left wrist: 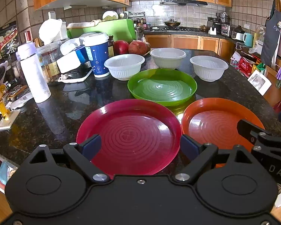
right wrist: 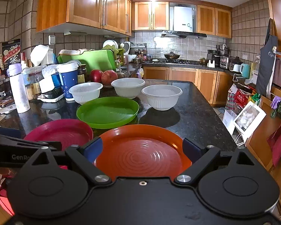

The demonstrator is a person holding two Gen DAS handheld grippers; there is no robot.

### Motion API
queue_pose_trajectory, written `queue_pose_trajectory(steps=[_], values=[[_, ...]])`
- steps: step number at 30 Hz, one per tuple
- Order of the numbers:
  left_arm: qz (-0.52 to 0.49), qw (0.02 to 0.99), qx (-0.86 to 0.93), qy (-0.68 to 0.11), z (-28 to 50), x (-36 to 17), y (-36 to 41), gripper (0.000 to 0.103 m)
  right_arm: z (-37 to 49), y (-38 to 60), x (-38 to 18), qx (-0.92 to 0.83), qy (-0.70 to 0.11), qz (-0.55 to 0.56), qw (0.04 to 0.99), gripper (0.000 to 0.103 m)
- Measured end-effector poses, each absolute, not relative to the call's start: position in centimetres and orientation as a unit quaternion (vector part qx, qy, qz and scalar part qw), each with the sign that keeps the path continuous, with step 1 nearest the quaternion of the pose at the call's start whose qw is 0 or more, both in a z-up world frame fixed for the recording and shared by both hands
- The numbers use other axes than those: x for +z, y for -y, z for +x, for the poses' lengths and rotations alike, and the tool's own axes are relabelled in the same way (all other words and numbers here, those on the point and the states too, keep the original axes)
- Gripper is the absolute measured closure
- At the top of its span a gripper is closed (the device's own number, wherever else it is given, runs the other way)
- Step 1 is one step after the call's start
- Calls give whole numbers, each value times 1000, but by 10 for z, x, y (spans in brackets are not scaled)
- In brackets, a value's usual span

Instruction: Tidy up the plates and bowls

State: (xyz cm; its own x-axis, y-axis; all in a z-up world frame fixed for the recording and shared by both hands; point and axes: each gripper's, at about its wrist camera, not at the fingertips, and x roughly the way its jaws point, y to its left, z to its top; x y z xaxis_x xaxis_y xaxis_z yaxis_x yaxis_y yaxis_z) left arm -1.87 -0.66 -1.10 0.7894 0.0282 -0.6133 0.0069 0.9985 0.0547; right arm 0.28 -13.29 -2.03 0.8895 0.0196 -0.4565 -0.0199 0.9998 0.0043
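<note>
- Dark stone counter (left wrist: pixel 65 112) in a kitchen.
- Left gripper (left wrist: pixel 140 146), spread wide, faces the red plate (left wrist: pixel 129 136).
- Right gripper (right wrist: pixel 142 148), also spread, faces the orange plate (right wrist: pixel 140 150) beside it.

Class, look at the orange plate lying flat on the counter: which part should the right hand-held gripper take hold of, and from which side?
Probably the near rim of the orange plate, approached low from the counter's front edge. The plate is shallow with a raised, flared lip, and the open right hand-held gripper already faces that edge.

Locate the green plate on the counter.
In both wrist views the green plate lies mid-counter, behind the red plate and orange plate, before three white bowls.
</note>
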Motion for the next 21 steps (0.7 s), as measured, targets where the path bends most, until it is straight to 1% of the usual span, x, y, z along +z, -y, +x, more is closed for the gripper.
queue_pose_trajectory(steps=[21], values=[[35, 945, 12, -325, -16, -12, 10, 12, 11, 139, -24, 5, -252, 1, 968, 7]])
